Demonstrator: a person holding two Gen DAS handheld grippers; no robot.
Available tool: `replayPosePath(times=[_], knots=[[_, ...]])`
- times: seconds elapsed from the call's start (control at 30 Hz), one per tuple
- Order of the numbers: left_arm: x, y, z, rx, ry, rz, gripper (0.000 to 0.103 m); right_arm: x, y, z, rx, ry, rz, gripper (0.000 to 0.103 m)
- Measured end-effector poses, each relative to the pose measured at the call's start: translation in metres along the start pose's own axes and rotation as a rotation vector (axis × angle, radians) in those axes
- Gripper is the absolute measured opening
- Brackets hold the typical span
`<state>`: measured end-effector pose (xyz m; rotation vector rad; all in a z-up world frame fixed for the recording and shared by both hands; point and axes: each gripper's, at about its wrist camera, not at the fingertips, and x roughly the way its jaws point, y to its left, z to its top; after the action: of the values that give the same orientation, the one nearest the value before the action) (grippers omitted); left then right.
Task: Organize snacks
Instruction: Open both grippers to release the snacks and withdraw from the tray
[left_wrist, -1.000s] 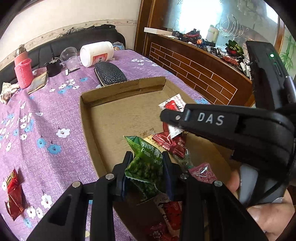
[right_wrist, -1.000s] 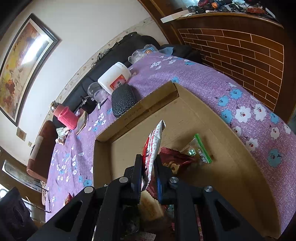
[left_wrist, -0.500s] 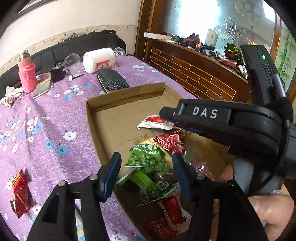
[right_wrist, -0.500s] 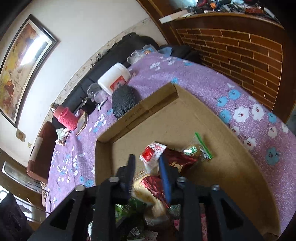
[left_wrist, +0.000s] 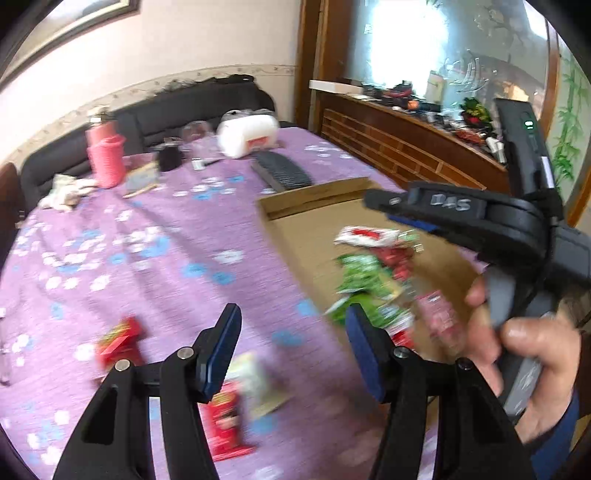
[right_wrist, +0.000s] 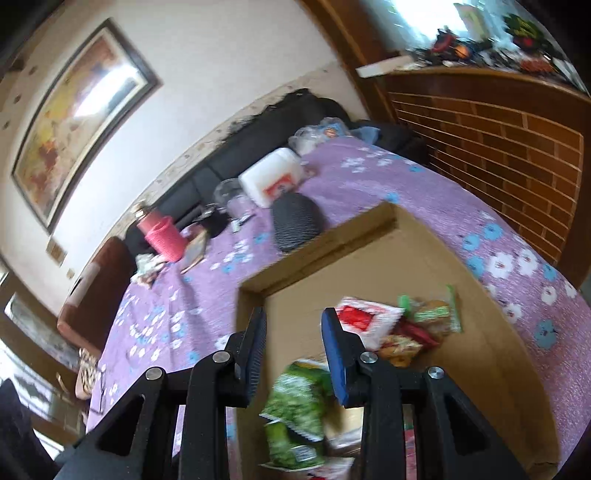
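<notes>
Snack packets lie heaped in the cardboard box on my purple table; red ones sit outside it. My left claw and right claw gape wide, both empty.

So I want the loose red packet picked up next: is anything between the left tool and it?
Nothing visible. The left tool is open above the purple cloth, the red packet lying just to its left.
</notes>
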<state>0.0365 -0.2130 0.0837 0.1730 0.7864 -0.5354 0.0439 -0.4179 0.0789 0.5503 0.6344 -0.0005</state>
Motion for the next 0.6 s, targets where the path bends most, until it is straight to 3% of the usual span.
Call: replayPosePath(times=[0.17,0.2,0.37,0.5,0.6], knots=[[-0.025,0.061,-0.018,-0.039,-0.012,0.088,0.059,0.004,0.029,-0.013,-0.082,0.031,0.105,0.033],[-0.027,0.075,-0.022,-0.056,-0.01,0.098,0.064,0.007,0.034,-0.015,-0.093,0.04,0.117,0.033],[-0.014,0.137,-0.039,-0.187,0.028,0.094,0.065,0.015,0.052,-0.028,-0.162,0.069,0.126,0.033],[0.005,0.15,-0.044,-0.223,0.045,0.091,0.065,0.02,0.068,-0.038,-0.208,0.094,0.151,0.033],[0.016,0.146,-0.048,-0.193,0.077,0.073,0.065,0.022,0.081,-0.047,-0.243,0.116,0.183,0.033]])
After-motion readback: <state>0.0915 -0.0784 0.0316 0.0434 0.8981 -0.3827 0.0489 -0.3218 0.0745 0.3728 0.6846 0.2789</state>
